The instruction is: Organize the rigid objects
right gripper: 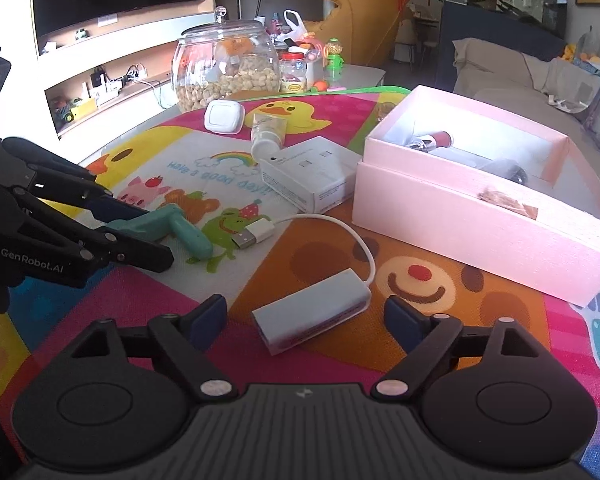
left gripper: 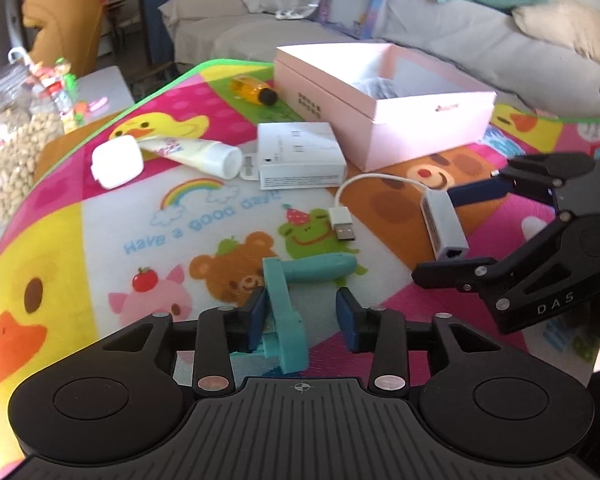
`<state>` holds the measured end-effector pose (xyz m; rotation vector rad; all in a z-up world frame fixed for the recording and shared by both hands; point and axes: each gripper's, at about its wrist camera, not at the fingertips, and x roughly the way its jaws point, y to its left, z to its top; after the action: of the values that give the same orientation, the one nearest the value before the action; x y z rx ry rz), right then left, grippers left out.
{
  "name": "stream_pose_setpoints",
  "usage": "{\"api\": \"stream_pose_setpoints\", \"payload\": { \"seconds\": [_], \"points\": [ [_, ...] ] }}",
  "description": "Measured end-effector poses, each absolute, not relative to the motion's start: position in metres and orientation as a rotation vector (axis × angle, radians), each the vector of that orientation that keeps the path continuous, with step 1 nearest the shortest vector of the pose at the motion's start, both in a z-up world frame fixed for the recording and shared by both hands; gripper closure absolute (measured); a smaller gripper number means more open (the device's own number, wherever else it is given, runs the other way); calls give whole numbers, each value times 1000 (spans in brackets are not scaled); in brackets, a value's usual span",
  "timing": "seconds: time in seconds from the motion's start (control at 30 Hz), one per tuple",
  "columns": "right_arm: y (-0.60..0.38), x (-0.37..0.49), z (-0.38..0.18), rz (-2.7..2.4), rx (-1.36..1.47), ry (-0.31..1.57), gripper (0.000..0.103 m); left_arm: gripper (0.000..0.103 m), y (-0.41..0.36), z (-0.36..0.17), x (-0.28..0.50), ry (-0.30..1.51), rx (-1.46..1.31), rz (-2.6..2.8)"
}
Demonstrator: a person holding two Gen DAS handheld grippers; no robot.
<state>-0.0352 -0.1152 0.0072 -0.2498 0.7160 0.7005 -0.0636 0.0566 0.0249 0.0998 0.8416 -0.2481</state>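
Note:
A teal handled tool lies on the colourful mat; it also shows in the right wrist view. My left gripper is open with the tool's flat end between its fingers, close to the left pad. My right gripper is open around a grey USB adapter with a white cable and USB plug; the adapter also shows in the left wrist view. An open pink box holding a few items sits at the right.
A white carton, a cream tube and a white case lie on the mat. An amber bottle lies behind the box. A glass jar of nuts stands at the far edge. A sofa is behind.

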Motion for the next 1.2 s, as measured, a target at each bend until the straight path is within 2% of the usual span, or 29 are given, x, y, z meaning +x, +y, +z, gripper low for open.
{"api": "stream_pose_setpoints", "payload": {
  "seconds": [0.53, 0.63, 0.77, 0.9, 0.97, 1.03, 1.13, 1.2],
  "points": [
    [-133, -35, 8, 761, -268, 730, 12, 60, 45, 28, -52, 909, 58, -179],
    [-133, -36, 8, 766, -270, 728, 10, 62, 48, 29, -50, 924, 27, -169],
    [-133, -36, 8, 769, -265, 728, 9, 62, 38, 29, -56, 923, 124, -203],
    [-133, -35, 8, 772, -260, 726, 8, 61, 39, 30, -55, 943, 105, -240],
    [-134, -36, 7, 773, -260, 726, 8, 57, 41, 29, -54, 945, 84, -252],
    [-134, -36, 7, 773, -261, 727, 8, 42, 41, 29, -55, 944, 59, -280],
    [-134, -36, 7, 778, -266, 728, 7, 26, 35, 26, -57, 933, 85, -323],
    [-133, -36, 7, 780, -269, 728, 6, 22, 32, 25, -57, 931, 87, -326]
  ]
}}
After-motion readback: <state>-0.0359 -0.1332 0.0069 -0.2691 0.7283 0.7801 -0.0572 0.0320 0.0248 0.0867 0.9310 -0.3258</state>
